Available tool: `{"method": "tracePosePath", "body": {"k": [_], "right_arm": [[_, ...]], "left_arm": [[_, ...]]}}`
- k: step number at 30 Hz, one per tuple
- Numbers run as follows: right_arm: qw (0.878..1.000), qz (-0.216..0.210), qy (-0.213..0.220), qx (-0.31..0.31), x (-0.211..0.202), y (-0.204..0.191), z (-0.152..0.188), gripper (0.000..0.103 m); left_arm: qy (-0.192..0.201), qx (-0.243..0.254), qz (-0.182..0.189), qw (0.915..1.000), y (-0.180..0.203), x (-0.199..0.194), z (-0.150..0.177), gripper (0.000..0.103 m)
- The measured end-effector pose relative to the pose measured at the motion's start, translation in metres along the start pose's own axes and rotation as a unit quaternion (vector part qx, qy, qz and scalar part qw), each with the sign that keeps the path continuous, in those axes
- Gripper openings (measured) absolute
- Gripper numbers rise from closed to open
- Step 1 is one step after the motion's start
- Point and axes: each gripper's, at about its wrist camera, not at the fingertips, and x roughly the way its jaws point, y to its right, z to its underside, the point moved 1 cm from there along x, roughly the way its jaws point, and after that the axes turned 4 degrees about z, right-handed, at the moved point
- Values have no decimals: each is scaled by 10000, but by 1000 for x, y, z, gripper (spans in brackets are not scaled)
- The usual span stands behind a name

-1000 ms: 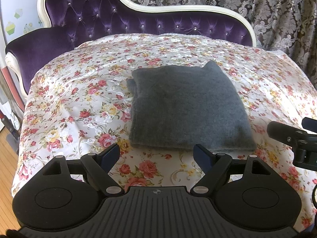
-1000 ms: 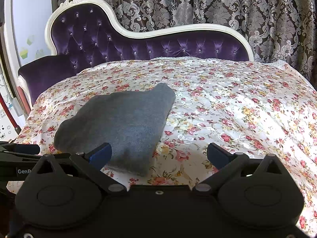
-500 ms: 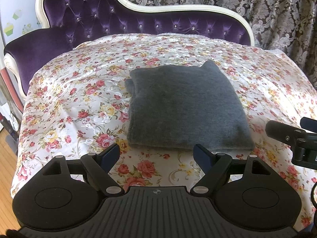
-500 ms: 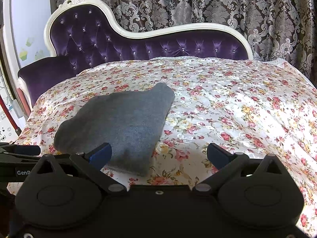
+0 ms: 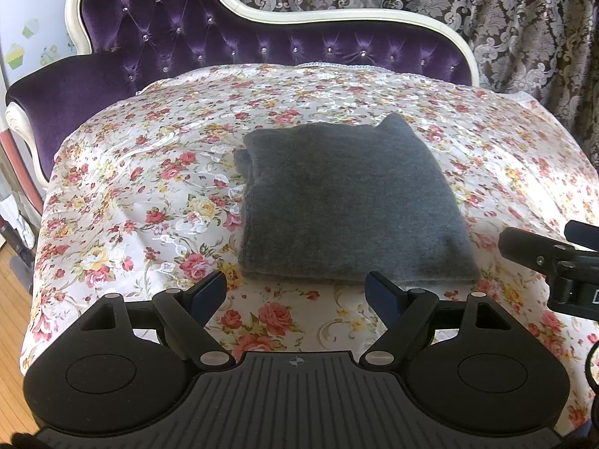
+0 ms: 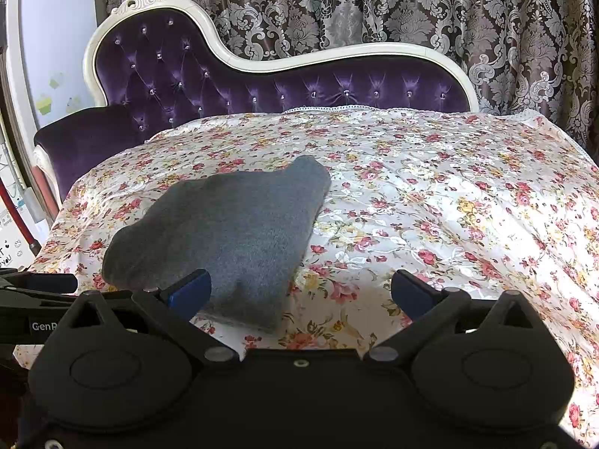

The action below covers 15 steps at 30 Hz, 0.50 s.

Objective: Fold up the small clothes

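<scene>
Brocade damask curtain [image 6: 411,3] across the whole back of the room, grey-silver on dark. Below it, purple tufted-velvet chaise longue [image 5: 239,41] with a cream carved frame, high at the left and dipping to the right. Spread over the seat, a glossy floral cover [image 5: 123,194], pink and yellow roses on white, slightly rumpled near the front edge.

Lying flat on that cover, left of centre in the right wrist view: folded grey knit garment [image 5: 348,202], roughly rectangular, several layers showing at its left edge, one far corner poking up. Possibly a sweater; hard to tell from the fold.

Held low at the front edge of the seat, pointing toward the backrest: left gripper [image 5: 297,292], fingers spread wide, clasping nothing, blue pads [image 5: 209,293] just short of the garment's near edge, not touching it. Alongside on the right, level with it: right gripper [image 6: 301,292], likewise spread wide and empty, its left pad in front of the garment's near right corner, contact not clear, its right pad over bare cover.
</scene>
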Motion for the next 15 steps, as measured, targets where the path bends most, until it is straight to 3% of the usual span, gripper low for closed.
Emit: {"method": "tracePosePath", "body": {"k": [15], "right_arm": [[10000, 1, -15, 15, 1, 0, 1, 102]], "left_arm": [[40, 66, 15, 10000, 0, -2, 0, 80]]}}
